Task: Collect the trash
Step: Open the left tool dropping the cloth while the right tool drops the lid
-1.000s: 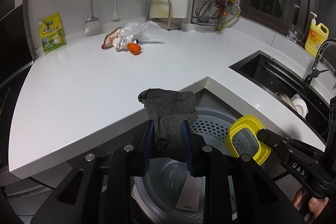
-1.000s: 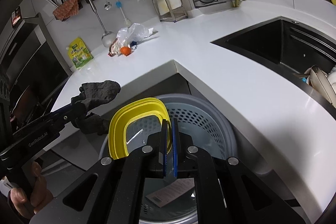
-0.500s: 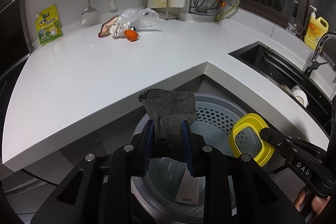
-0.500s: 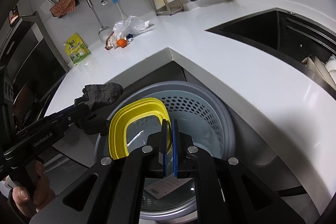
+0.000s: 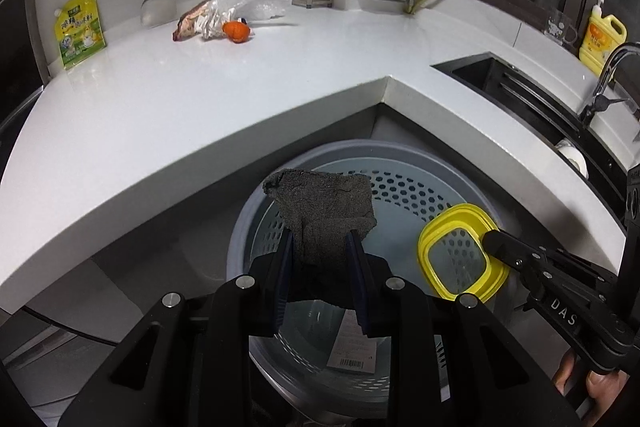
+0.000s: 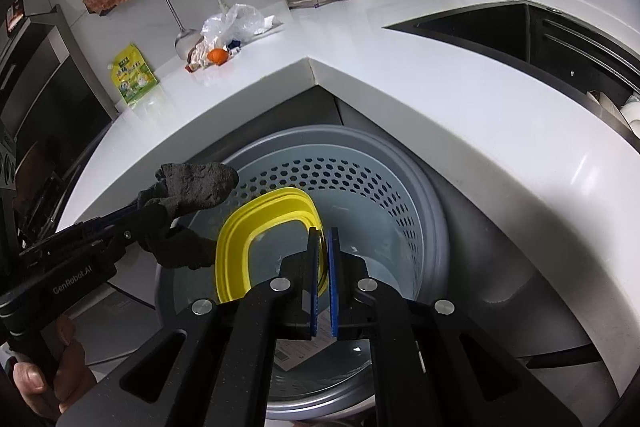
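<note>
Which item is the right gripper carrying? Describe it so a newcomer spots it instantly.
Start at the grey perforated bin tucked under the corner of the white countertop. Held above its opening, pinched in the right gripper, is a lid: rounded-square with a clear centre. Its bright yellow rim separates it from the dark grey cloth alongside.

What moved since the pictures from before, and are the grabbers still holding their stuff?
Both grabbers slid forward until they hang right over the gray bin. The left gripper still pinches the dark rag, and the right gripper still pinches the yellow lid. Nothing was dropped. The plastic bag and the orange thing stayed where they were on the counter.
</note>
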A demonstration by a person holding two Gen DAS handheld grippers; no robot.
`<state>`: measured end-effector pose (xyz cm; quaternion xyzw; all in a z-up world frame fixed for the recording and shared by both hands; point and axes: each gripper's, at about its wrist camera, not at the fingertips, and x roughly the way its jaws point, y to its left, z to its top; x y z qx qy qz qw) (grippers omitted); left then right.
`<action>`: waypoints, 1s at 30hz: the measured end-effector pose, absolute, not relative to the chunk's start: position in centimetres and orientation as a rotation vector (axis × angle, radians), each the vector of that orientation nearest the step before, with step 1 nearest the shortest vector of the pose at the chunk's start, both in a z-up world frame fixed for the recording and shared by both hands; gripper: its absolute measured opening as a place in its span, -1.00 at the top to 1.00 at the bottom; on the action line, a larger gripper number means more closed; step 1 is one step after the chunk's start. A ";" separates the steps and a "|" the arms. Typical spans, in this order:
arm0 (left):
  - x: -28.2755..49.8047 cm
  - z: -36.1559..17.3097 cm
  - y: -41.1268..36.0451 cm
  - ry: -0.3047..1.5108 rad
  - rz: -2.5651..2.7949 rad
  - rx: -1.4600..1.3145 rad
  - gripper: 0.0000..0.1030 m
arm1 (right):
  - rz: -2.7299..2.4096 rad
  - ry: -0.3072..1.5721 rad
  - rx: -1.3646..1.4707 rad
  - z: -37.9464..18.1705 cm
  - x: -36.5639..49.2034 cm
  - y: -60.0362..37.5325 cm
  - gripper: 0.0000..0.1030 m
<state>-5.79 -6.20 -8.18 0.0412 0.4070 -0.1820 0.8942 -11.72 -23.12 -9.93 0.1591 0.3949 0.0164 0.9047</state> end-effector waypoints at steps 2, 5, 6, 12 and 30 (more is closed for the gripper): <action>-5.8 -8.5 -6.2 0.853 -0.376 0.089 0.48 | 0.031 0.822 0.325 -10.2 -11.7 -23.1 0.92; -5.7 -8.7 -6.1 0.863 -0.374 0.084 0.47 | 0.031 0.833 0.324 -10.4 -11.5 -23.0 0.92; -5.7 -8.8 -6.0 0.866 -0.372 0.083 0.46 | 0.031 0.835 0.323 -10.5 -11.4 -23.0 0.92; -5.4 -9.0 -5.7 0.876 -0.368 0.068 0.37 | 0.031 0.840 0.322 -10.7 -11.3 -22.8 0.92; -5.4 -8.1 -4.2 0.818 -0.318 0.045 -0.54 | 0.035 0.768 0.337 -9.8 -12.2 -23.3 0.05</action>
